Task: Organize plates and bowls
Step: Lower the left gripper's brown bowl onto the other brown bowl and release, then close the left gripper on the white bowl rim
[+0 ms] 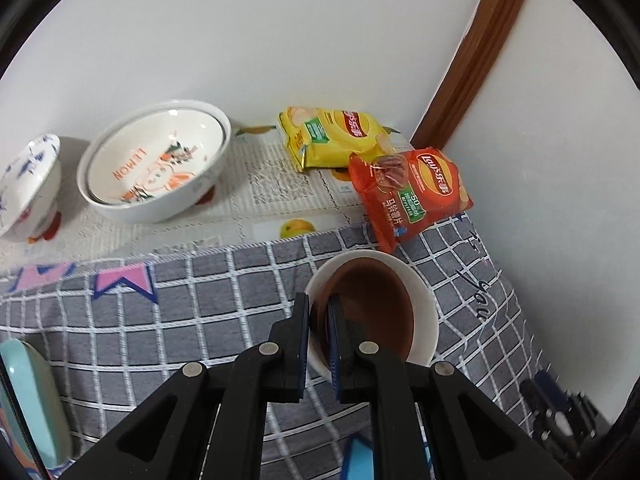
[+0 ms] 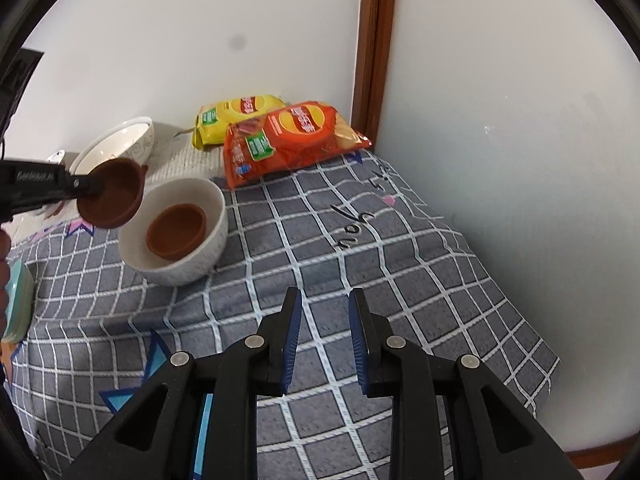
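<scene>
My left gripper (image 1: pixel 319 310) is shut on the rim of a small brown bowl (image 1: pixel 368 308) and holds it in the air above a white bowl (image 1: pixel 424 304). In the right wrist view the held brown bowl (image 2: pixel 114 194) hangs tilted over the white bowl (image 2: pixel 200 256), which has a second brown bowl (image 2: pixel 176 232) inside it. My right gripper (image 2: pixel 325 312) is open and empty above the grey checked cloth (image 2: pixel 360 264). Two nested white bowls with "LEMON" print (image 1: pixel 156 160) and a blue-patterned bowl (image 1: pixel 28 184) stand at the back left.
A yellow chip bag (image 1: pixel 336 136) and an orange chip bag (image 1: pixel 412 196) lie in the back corner by the wall and a brown door frame (image 2: pixel 374 44). A light blue dish (image 1: pixel 32 404) sits at the left edge.
</scene>
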`<action>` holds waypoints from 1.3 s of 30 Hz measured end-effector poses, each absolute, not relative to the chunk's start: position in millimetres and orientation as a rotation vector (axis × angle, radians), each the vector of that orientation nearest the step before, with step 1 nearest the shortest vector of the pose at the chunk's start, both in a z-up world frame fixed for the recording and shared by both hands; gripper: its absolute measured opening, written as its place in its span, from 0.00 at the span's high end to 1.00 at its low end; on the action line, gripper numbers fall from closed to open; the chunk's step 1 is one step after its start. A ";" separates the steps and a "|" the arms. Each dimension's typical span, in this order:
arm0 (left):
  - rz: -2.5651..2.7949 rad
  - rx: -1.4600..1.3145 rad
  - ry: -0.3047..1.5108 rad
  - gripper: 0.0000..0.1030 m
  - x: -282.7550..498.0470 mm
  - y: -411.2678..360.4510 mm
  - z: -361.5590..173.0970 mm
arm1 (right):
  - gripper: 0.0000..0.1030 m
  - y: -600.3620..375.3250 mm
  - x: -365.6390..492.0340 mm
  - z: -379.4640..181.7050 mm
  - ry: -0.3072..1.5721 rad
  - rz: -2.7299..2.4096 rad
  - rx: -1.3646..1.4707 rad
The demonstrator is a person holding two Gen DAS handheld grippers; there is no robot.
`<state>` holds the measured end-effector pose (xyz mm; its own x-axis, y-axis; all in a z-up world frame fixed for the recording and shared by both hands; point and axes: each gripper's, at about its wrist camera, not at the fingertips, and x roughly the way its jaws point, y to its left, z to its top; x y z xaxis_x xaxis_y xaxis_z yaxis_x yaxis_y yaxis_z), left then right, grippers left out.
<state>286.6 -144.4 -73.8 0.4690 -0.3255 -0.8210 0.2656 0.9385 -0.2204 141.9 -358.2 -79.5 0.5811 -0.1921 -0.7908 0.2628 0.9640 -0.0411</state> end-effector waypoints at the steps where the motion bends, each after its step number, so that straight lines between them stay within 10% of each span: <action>1: -0.369 -0.073 1.027 0.91 288.1 -146.2 -76.6 | 0.77 -360.0 140.9 -81.3 0.915 -0.269 0.083; 39: -0.379 -0.189 1.122 0.90 310.6 -166.0 -126.5 | 0.76 -366.3 141.5 -105.3 0.957 -0.275 0.095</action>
